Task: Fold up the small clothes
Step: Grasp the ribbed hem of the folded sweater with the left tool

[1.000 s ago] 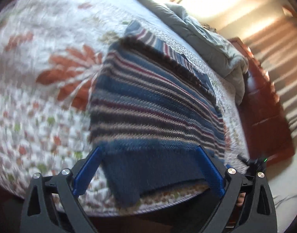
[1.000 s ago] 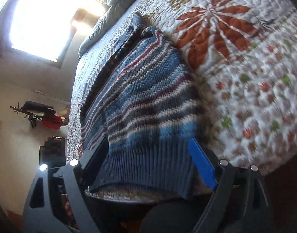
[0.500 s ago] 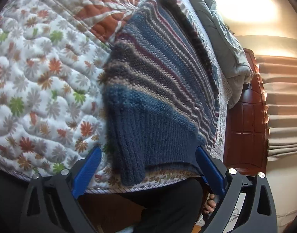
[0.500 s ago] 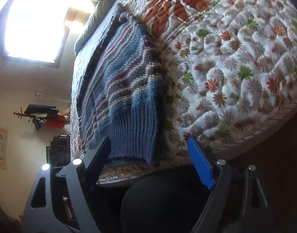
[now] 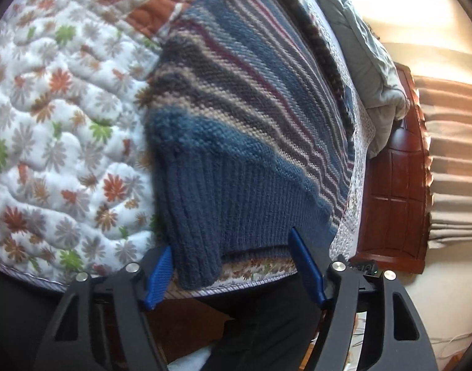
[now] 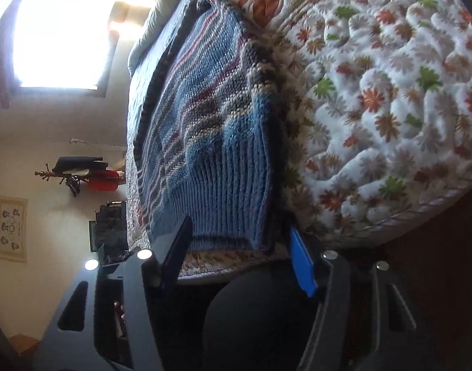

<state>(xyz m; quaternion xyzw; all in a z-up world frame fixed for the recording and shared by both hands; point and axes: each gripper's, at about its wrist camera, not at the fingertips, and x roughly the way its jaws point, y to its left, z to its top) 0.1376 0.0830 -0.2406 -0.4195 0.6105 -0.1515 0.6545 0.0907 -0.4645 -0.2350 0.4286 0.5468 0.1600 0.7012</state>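
Striped knit sweater (image 5: 236, 130) flat on floral quilt (image 5: 60, 117), ribbed hem at near bed edge. Left gripper (image 5: 236, 266) spread wide, straddling hem corner. Right gripper (image 6: 239, 253) spread wide at hem, gripping nothing.

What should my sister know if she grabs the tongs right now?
Left tongs: open, straddling the ribbed hem of the striped sweater, gripping nothing.
Right tongs: open, at the same hem.
The sweater lies on the flowery quilt, hem at the bed's near edge, already folded narrow lengthwise.
Left to do, probably: pinch the hem with both tongs and fold it up toward the collar.
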